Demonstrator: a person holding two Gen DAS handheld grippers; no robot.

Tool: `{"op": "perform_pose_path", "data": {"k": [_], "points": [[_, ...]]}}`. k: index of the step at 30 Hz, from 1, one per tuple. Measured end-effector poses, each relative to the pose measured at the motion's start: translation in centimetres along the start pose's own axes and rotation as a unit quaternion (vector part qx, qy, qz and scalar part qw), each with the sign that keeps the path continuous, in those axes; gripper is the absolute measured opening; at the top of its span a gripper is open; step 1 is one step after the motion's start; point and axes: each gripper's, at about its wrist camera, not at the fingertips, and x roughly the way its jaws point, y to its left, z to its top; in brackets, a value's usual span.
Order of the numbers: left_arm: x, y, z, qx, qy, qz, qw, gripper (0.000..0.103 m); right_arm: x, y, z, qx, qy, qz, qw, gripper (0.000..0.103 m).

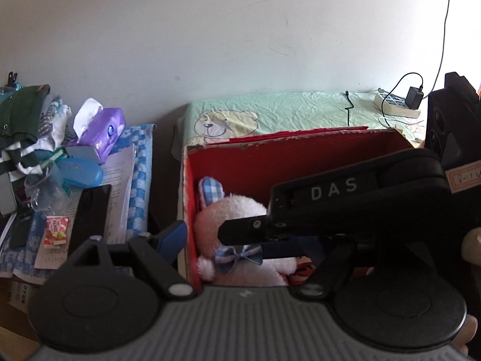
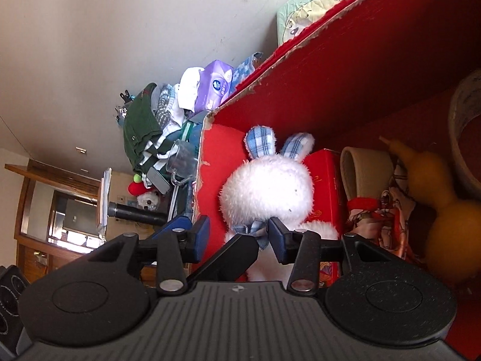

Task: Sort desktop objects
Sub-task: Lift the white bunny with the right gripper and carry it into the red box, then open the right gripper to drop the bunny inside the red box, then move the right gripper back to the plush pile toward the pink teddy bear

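Plush rabbit lies inside the red box, between the right claw's parted fingers. Only the right wrist view shows a yellow gourd beside it. Left claw: cannot tell its state.

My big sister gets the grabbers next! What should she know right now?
Right gripper: jaws open, reaching into the red box, either side of the plush bunny's bow; not gripping it.
Left gripper: only one finger shows, at the box's left wall; the right gripper's body hides the rest, so its state is unclear.
Done: bunny, a yellow gourd, a small red carton and a tape roll sit in the box.
Left: tissue pack, blue case, phone, clear cup, candy packet, papers and clothes still lie on the side table.
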Motion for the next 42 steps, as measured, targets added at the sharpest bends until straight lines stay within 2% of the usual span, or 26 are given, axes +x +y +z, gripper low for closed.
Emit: {"op": "perform_pose_path", "data": {"k": [5, 6, 11, 17, 23, 28, 42], "points": [[0.2, 0.1, -0.1, -0.009, 0.006, -0.001, 0.9999, 0.088, 0.0, 0.0, 0.3, 0.000, 0.005, 0.000, 1.000, 0.048], [0.3, 0.1, 0.0, -0.011, 0.008, 0.001, 0.9999, 0.088, 0.4, 0.6, 0.5, -0.003, 0.002, -0.002, 1.000, 0.048], [0.2, -1.3, 0.8, -0.007, 0.018, 0.025, 0.9995, 0.095, -2.3, 0.7, 0.4, -0.026, -0.036, -0.006, 0.999, 0.048], [0.0, -4.6, 1.0, 0.031, 0.034, 0.065, 0.9968, 0.096, -6.0, 0.8, -0.3, -0.060, -0.099, -0.057, 0.992, 0.048], [0.1, -6.7, 1.4, 0.031, 0.065, 0.089, 0.9934, 0.097, -8.7, 0.4, -1.2, -0.083, -0.141, -0.093, 0.982, 0.048], [-0.2, -9.1, 1.6, 0.042, 0.073, 0.111, 0.9902, 0.098, -11.0, -0.2, -1.9, -0.102, -0.163, -0.102, 0.976, 0.048], [-0.7, -15.8, 3.2, 0.044, 0.079, 0.125, 0.9881, 0.100, -17.2, -2.9, -1.4, -0.116, -0.192, -0.105, 0.969, 0.048]]}}
